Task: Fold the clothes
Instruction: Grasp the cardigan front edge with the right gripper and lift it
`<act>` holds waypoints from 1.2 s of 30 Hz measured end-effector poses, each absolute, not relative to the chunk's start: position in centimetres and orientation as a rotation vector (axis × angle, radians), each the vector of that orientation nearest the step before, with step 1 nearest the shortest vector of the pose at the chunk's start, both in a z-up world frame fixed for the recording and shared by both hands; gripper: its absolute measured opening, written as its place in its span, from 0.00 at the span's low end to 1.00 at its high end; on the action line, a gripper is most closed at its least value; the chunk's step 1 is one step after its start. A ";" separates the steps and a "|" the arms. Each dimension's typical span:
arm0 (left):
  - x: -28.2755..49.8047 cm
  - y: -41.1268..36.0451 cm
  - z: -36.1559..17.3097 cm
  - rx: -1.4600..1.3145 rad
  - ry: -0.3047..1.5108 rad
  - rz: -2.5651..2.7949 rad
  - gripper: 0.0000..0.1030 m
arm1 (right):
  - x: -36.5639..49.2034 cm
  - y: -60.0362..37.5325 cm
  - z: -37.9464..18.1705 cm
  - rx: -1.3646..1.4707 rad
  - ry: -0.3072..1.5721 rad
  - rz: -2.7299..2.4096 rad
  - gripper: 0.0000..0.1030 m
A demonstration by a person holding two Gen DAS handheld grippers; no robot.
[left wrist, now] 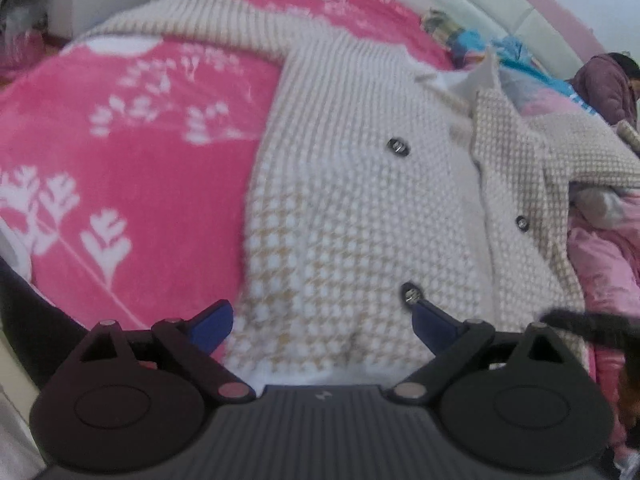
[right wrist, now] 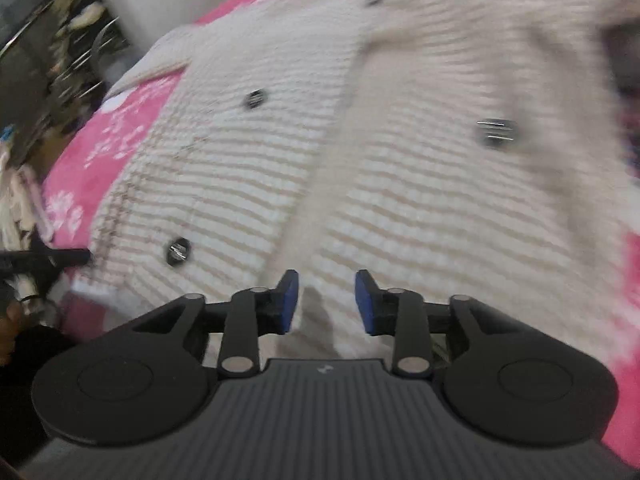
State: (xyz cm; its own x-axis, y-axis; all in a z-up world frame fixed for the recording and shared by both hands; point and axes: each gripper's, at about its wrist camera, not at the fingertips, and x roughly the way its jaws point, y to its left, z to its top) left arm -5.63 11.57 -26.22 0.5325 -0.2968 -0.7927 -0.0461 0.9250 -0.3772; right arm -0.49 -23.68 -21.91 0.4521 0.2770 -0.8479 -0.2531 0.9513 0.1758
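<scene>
Two tools hang over the knitted cardigan (left wrist: 360, 184), which lies spread on the pink bed blanket (left wrist: 132, 152), long axis running away from both. Left tool (left wrist: 322, 322) is spread wide over the near hem, empty; right tool (right wrist: 327, 300) stands partly apart above the button placket, gripping nothing. No containers show

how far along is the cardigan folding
Early. Done: the knit cardigan lies spread front-up on the pink blanket, one sleeve stretched out sideways. In hand: nothing; the left gripper and right gripper both hang open above the knit. Left: folding the sleeves in and the body over; no finished fold shows yet.
</scene>
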 end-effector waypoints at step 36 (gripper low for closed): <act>-3.8 3.2 -30.6 -0.356 0.979 -0.321 0.90 | -4.0 -17.1 -21.5 -0.046 0.957 0.662 0.04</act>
State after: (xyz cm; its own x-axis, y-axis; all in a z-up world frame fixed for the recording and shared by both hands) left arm -3.76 3.19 -30.60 0.5195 -0.4187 -0.7448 0.1032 0.8961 -0.4318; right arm -4.03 -17.08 -21.51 0.3960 0.5023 -0.7687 -0.5418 0.8037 0.2461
